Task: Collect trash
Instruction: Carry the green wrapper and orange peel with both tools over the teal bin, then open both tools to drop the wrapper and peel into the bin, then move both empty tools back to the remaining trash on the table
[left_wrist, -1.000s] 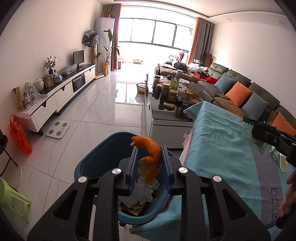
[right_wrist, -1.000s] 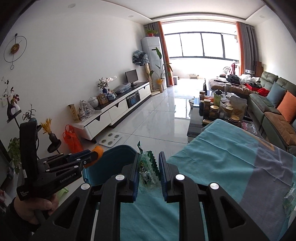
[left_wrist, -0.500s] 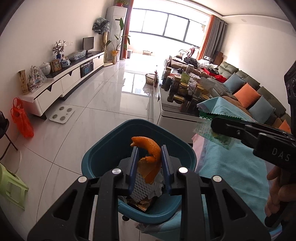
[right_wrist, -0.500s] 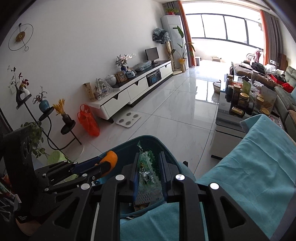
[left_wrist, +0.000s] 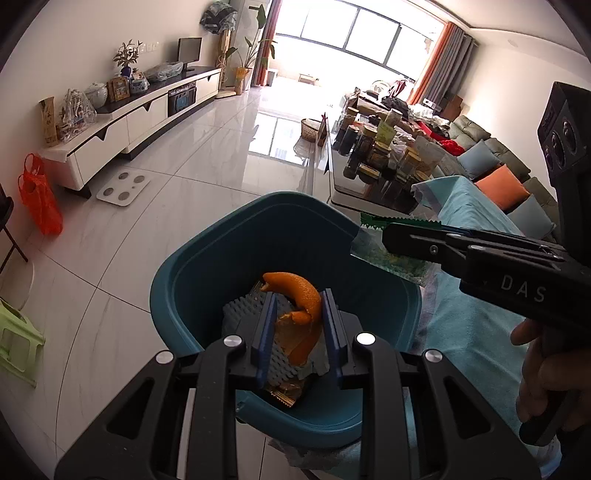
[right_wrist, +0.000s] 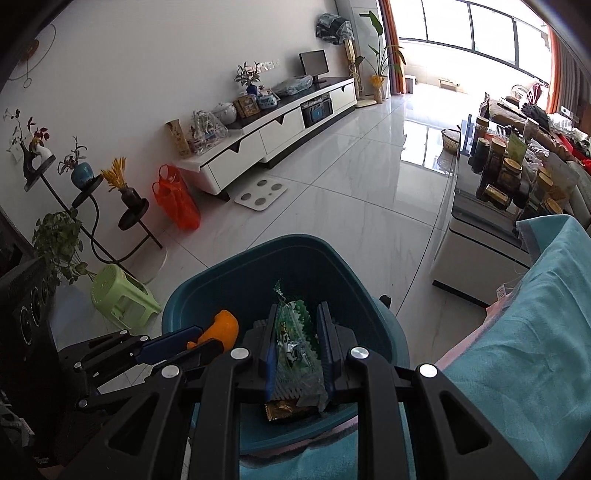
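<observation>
A bin (left_wrist: 192, 280) is being kept on the floor, against the edge of a cloth-covered table (left_wrist: 476, 332) to its right. Wrappers and a foam net (left_wrist: 240, 314) are being held inside it. Beyond it a low table (left_wrist: 343, 184) is being crowded with jars (left_wrist: 373, 155); a scale (left_wrist: 123, 182) is being left on the floor before a long cabinet (left_wrist: 122, 125) at the left wall, a sofa (left_wrist: 495, 155) at the far right

Gold wrapper (left_wrist: 284, 392) in bin (left_wrist: 207, 266), perhaps foil, mostly hidden under foam netting (left_wrist: 240, 314)

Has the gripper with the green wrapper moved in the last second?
Yes. The right gripper and its green wrapper went from above the teal cloth to over the blue bin.
</observation>
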